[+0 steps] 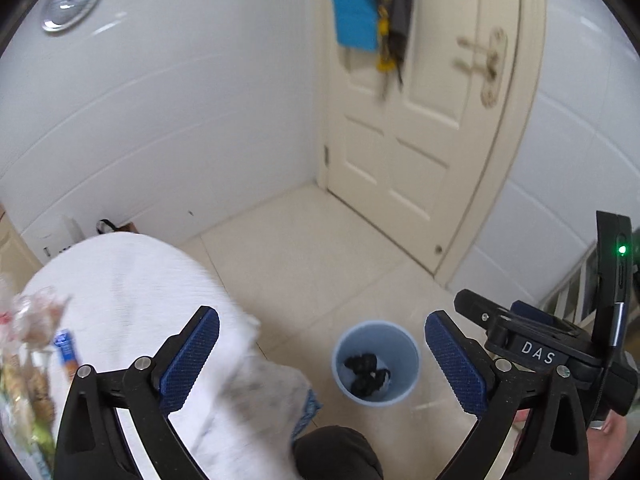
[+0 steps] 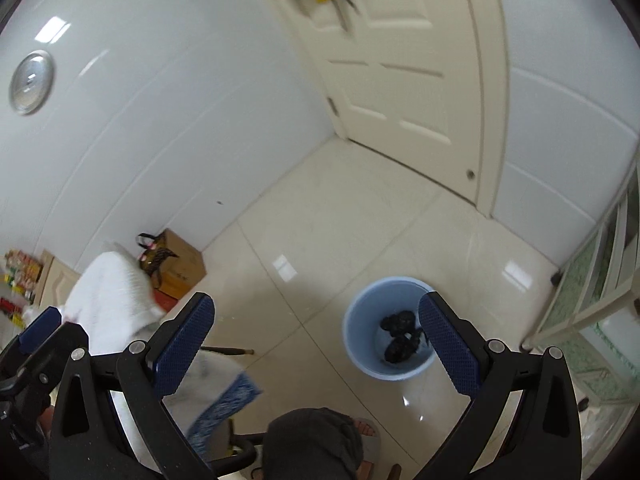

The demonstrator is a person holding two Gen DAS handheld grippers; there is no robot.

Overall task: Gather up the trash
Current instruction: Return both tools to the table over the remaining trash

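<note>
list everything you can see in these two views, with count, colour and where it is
bin: one, light blue, on the floor
trash: dark crumpled clump, inside the bin
table cloth: one, white, left, blue patterned hem
snack packets: several, mixed colours, on the cloth's left edge
cardboard box: one, brown, by the wall
door: one, cream, closed
towel: one, blue, hanging on the door
left claw: open, empty
right claw: open, empty

We see a cream panelled door (image 1: 416, 128) in the corner, a blue cloth (image 1: 352, 12) and dark items hanging on it. White tiled walls (image 1: 180, 100) meet a pale tiled floor (image 2: 340, 220). A round metal fitting (image 2: 31, 82) sits on the wall. A cardboard box (image 2: 182, 266) stands against the wall beside a white cloth-covered tabletop (image 1: 132, 280).
</note>
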